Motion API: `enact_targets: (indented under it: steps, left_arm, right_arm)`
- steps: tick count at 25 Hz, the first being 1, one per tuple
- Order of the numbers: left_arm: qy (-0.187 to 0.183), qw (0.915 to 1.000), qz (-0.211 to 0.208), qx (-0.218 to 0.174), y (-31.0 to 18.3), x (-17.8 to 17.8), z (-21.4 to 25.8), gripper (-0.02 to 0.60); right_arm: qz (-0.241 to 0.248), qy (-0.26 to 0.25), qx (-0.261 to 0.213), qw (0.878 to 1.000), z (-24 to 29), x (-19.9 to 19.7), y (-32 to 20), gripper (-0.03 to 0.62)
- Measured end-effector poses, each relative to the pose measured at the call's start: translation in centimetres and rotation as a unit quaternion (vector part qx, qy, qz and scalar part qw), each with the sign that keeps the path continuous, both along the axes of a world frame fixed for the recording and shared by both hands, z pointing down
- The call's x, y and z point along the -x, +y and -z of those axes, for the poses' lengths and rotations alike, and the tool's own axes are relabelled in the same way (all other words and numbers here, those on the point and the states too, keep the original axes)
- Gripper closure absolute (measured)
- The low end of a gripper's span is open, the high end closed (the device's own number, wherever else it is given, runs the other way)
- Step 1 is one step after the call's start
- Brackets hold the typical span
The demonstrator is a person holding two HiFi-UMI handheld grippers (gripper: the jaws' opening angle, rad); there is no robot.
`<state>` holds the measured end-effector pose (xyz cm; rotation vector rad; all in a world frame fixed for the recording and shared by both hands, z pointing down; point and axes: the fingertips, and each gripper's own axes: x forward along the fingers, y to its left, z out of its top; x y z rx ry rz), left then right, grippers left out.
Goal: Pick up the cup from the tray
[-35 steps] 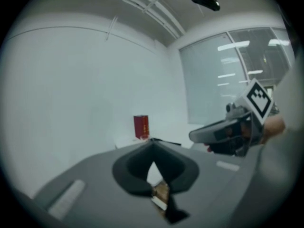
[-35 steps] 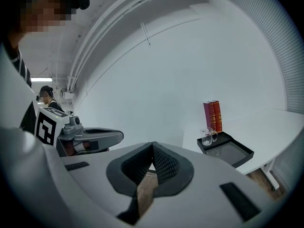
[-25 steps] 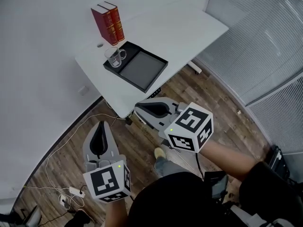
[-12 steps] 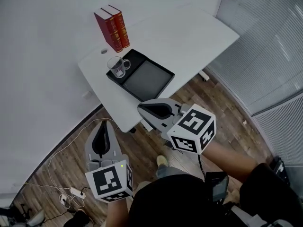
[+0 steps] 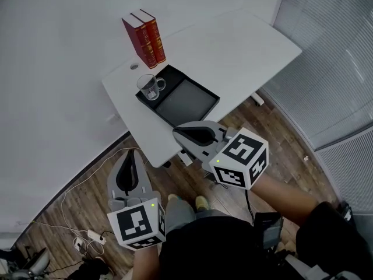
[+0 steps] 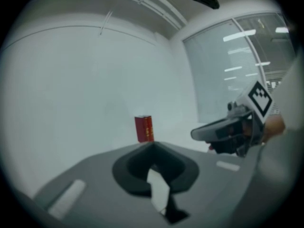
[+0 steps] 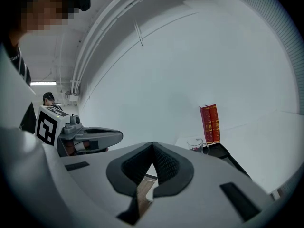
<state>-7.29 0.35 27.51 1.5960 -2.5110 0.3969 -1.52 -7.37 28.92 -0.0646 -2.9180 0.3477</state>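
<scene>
Two things differ from a second ago. The white tabletop (image 5: 233, 51) has slid down the head view toward both tongs, so the right tongs (image 5: 175, 131) now overlap its near edge, where before there was bare floor between them. Both of the person's shoes (image 5: 201, 202) now show under the tongs, and earlier it was just one. The tongs themselves sit about where they did in the frame.

The only container is a black rectangular tray (image 5: 186, 98). It lies on the tabletop ahead of both tongs and well apart from them. The clear glass cup with a handle (image 5: 149, 86) stands upright in the narrower dark strip at the tray's far-left end. It's out in front, roughly between the lines the two tongs point along. The tray's bigger section next to it shows a flat grey floor. Just past the cup, two red hardcover books (image 5: 145, 39) stand upright side by side on the tabletop, off the tray.

The left tongs (image 5: 129, 152) are pressed together with nothing in them, out over the wooden floor (image 5: 76, 203). The right tongs are closed tight too and not gripping anything. From the right gripper view the cup (image 7: 195, 144) sits ahead and off to the right of the closed tips (image 7: 153, 143).
</scene>
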Motion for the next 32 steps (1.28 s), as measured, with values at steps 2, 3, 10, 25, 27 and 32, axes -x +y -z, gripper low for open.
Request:
enact_targets:
  steps: [2,3,10,25,27,32]
  left_arm:
    - [-0.001,1.0,0.001,0.002,0.1,0.0,0.0,0.58]
    - [-0.001,1.0,0.002,0.002,0.2,0.1,0.0,0.58]
    - [-0.003,0.9999,-0.012,-0.002,-0.5,0.9,0.4,0.58]
    - [0.021,0.9995,-0.023,0.002,-5.3,7.1,-1.0,0.58]
    - [0.025,0.9993,-0.029,0.004,-6.4,8.0,-1.2,0.58]
    - [0.033,0.9986,-0.041,0.008,-8.8,10.6,-1.6,0.58]
  right_arm:
    - [0.001,-0.002,-0.001,1.0,0.1,0.1,0.0,0.591]
    - [0.001,-0.002,-0.002,1.0,0.2,0.1,-0.1,0.591]
    - [-0.005,-0.003,-0.011,1.0,0.7,0.9,-0.6,0.591]
    - [-0.013,0.028,-0.011,0.999,-1.0,6.4,-5.0,0.591]
    - [-0.014,0.034,-0.01,0.999,-1.3,7.4,-5.9,0.591]
    - [-0.023,0.049,-0.002,0.999,-2.1,9.6,-8.0,0.591]
